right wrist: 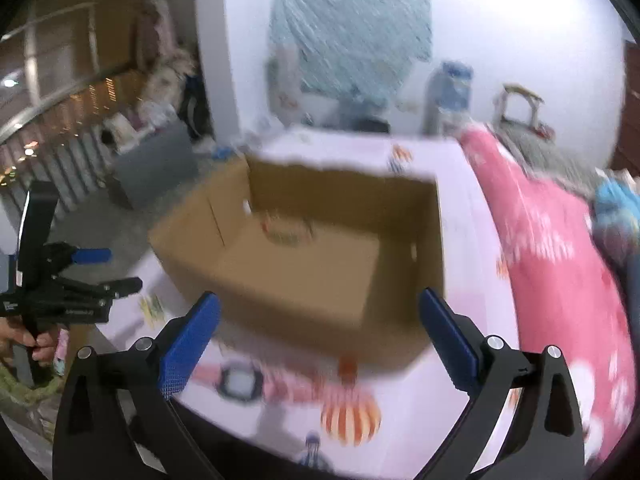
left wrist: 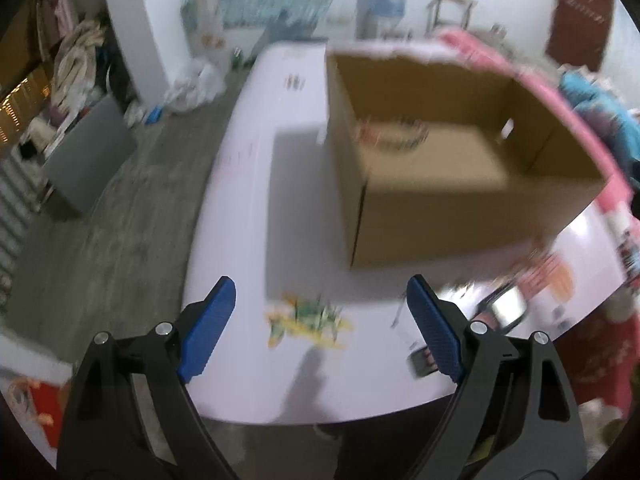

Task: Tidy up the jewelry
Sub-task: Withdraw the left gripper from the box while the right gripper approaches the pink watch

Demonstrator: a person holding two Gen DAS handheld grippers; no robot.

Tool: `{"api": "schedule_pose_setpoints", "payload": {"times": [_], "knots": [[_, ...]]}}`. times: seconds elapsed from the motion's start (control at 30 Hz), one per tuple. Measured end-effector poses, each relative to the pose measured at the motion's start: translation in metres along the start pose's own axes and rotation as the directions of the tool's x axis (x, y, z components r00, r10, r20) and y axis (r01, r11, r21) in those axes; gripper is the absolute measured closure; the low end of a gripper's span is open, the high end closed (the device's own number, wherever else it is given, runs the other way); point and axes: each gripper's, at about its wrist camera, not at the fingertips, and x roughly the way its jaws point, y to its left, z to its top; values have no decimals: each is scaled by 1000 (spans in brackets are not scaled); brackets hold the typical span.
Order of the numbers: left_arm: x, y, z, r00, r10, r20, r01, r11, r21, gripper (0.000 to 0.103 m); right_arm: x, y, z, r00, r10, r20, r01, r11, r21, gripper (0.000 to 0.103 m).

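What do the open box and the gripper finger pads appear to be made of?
The box looks like plain brown cardboard, matte, with a ragged torn top edge and punched handle slots. The left gripper's finger pads look like blue rubber or textured plastic, given the fine dotted grip pattern; blur leaves that open. Both grippers are open.

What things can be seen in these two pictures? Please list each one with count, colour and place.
box: one, brown cardboard, open top, on the table
necklace: one blurred ring, colour unclear, inside the box
yellow-green piece: one, on the table left of the box
watch: one, dark, on the table before the box
table: one, white cover with prints
blanket: one, pink, right of the box
left gripper: blue pads, open, empty
right gripper: blue pads, open, empty
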Motion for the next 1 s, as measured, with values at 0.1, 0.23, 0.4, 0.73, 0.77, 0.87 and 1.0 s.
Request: {"api": "schedule_pose_setpoints", "payload": {"times": [0.1, 0.23, 0.4, 0.73, 0.77, 0.87, 1.0], "knots": [[25, -6, -12, 998, 45, -34, -44, 999, 22, 19, 12, 7, -33, 996, -61, -72, 61, 998, -6, 7], [51, -8, -12, 995, 70, -68, -68, 997, 30, 19, 12, 16, -57, 991, -111, -81, 107, 993, -48, 7], [64, -6, -13, 995, 58, -76, -57, 998, 18, 11, -5, 16, -64, 996, -82, 40, 85, 992, -98, 7], [74, 6, -15, 995, 0, -97, -4, 999, -46, 8, 31, 50, -70, 992, 98, -80, -116, 957, -264, 7], [74, 6, -15, 995, -3, -96, -1, 999, -44, 8, 33, 55, -70, 990, 111, -89, -131, 953, -274, 7], [71, 3, -18, 997, -10, -82, 7, 999, -36, 8, 39, 66, -71, 984, 147, -101, -172, 931, -322, 7], [69, 3, -19, 997, -21, -74, 21, 1000, -7, 8, 48, 80, -71, 972, 190, -136, -230, 881, -414, 16]]}}
